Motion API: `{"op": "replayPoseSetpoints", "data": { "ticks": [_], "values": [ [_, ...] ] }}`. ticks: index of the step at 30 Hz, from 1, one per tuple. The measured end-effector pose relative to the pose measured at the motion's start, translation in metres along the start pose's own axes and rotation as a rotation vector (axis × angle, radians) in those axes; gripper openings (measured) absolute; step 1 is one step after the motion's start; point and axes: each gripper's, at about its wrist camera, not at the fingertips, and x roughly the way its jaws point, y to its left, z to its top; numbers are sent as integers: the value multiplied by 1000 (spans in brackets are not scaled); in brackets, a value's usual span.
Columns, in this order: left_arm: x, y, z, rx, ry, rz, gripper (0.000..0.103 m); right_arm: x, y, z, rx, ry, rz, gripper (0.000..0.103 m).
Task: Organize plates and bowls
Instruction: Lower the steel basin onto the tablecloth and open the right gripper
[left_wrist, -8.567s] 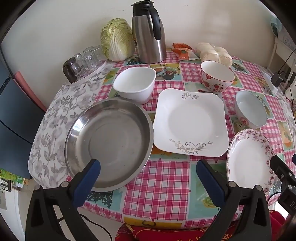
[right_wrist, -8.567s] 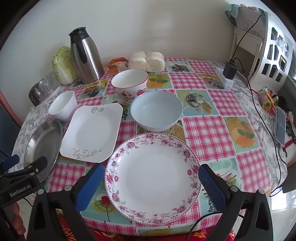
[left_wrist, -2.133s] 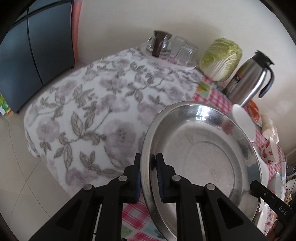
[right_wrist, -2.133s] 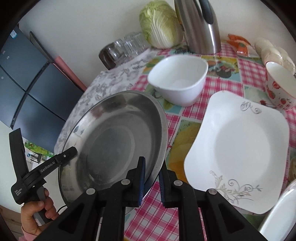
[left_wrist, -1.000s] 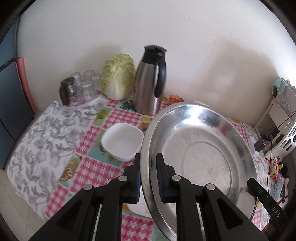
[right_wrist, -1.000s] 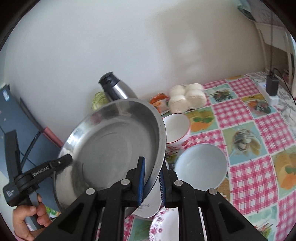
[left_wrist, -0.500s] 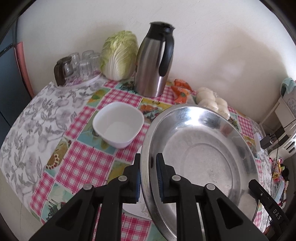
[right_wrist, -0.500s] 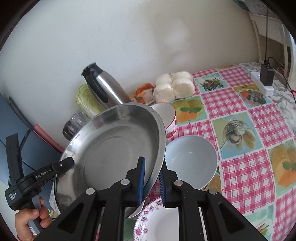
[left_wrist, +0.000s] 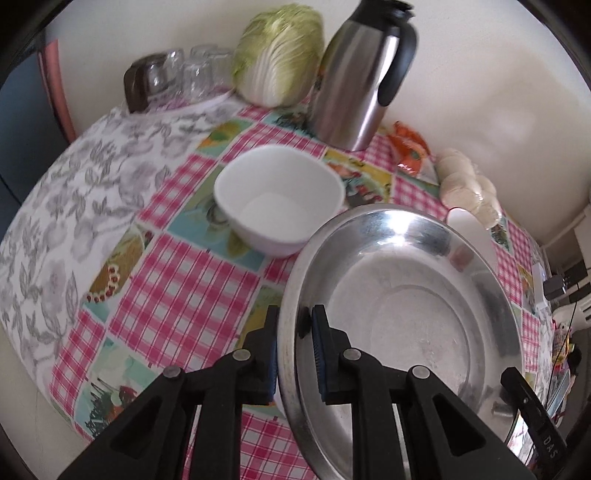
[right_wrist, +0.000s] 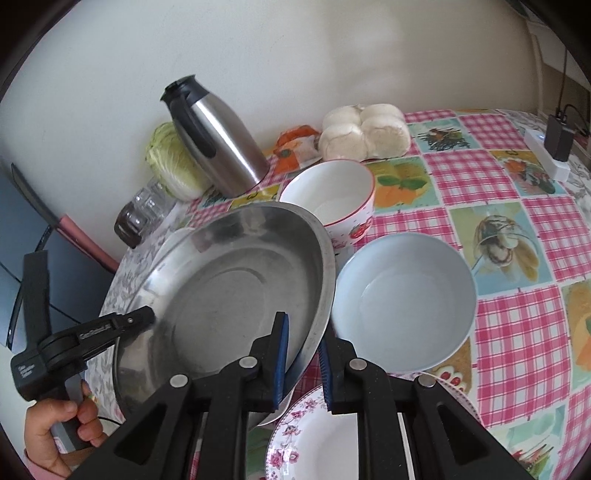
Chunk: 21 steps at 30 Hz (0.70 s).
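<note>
Above the checked table (left_wrist: 177, 280) you hold the steel pan (left_wrist: 402, 321) aloft, left gripper (left_wrist: 293, 354) and right gripper (right_wrist: 302, 354) each clamped on opposite rims. Nothing looks stacked yet: the square white bowl (left_wrist: 279, 199), strawberry bowl (right_wrist: 332, 195), pale blue bowl (right_wrist: 402, 302) and floral plate (right_wrist: 325, 439) sit apart, so most sorting remains.
</note>
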Motion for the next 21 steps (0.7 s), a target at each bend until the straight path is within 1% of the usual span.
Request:
{"op": "replayPoseSetpoints", "data": {
  "ticks": [4,10,14,21],
  "values": [
    [5,5,-2,-9,14,10,16,8,6,-3,-18,23,-13,17],
    [22,9,-6,-25,66,14,16,20,4,-7,-15,63,-31,17],
    [26,13,-7,-45,77,9,16,26,2,-9,-10,82,-34,17],
    [35,19,-7,-75,94,12,19,32,7,-11,-42,94,-55,17]
  ]
}}
